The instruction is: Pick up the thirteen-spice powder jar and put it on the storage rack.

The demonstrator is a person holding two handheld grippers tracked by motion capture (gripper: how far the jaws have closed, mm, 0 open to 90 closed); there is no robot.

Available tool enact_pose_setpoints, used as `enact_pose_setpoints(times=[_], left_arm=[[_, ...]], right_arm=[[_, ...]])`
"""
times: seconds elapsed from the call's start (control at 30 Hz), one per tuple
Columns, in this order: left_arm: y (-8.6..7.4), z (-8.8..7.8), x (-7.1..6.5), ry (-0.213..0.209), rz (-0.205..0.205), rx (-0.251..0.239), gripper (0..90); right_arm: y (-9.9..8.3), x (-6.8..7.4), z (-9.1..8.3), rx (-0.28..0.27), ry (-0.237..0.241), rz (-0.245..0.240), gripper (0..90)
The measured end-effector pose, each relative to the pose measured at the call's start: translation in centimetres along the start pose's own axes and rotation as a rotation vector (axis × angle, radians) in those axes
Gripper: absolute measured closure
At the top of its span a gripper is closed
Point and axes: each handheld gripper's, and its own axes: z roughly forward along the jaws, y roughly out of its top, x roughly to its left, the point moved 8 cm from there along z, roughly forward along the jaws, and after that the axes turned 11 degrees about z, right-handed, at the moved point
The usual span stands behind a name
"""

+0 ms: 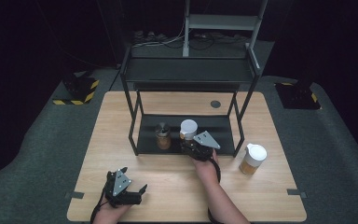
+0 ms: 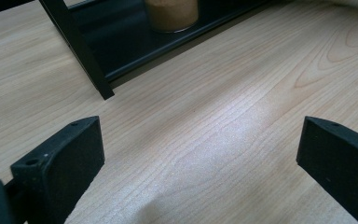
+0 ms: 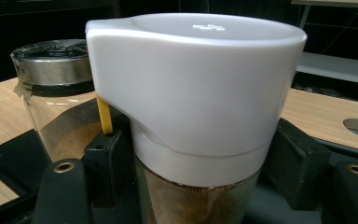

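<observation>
Right gripper (image 1: 189,143) reaching into rack (image 1: 186,74), clamping white-lidded jar (image 3: 191,107).

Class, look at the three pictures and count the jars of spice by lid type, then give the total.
White-lidded jars: 2, one on the rack's lower shelf in the right claw, one on the table.
Metal-lidded jars: 1, on the lower shelf.
Total: 3

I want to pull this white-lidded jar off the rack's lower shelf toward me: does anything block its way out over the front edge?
Nothing visible does. The right gripper grips the white-lidded jar; the metal-lidded jar stands beside it.
</observation>
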Motion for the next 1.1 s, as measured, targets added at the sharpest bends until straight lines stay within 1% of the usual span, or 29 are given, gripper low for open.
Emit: enact_pose_setpoints(times=[0.3, 0.5, 0.53, 0.57, 0.67, 0.83, 1.1], left_arm=[[0.01, 0.0, 0.0, 0.0, 0.0, 0.001, 1.1], [0.01, 0.01, 0.01, 0.0, -0.001, 0.001, 1.1], [0.0, 0.01, 0.02, 0.0, -0.002, 0.001, 1.1], [0.0, 0.01, 0.02, 0.0, -0.002, 0.001, 1.1], [0.0, 0.0, 0.03, 0.0, -0.003, 0.001, 1.1], [0.0, -0.01, 0.01, 0.001, -0.002, 0.0, 1.1], [0.0, 0.0, -0.02, 0.002, -0.001, 0.001, 1.1]], right_arm=[[-0.15, -0.07, -0.12, -0.007, 0.004, -0.004, 30.0], [0.06, -0.03, -0.05, 0.004, 0.002, -0.004, 29.8], [0.16, 0.01, -0.01, 0.011, 0.004, -0.001, 26.2], [0.16, 0.01, -0.01, 0.011, 0.004, -0.001, 26.2], [0.18, 0.16, 0.14, 0.032, -0.001, -0.006, 18.6], [0.21, 0.02, 0.15, 0.036, -0.009, 0.014, 16.0], [0.55, -0.03, 0.03, 0.039, -0.011, 0.02, 14.7]])
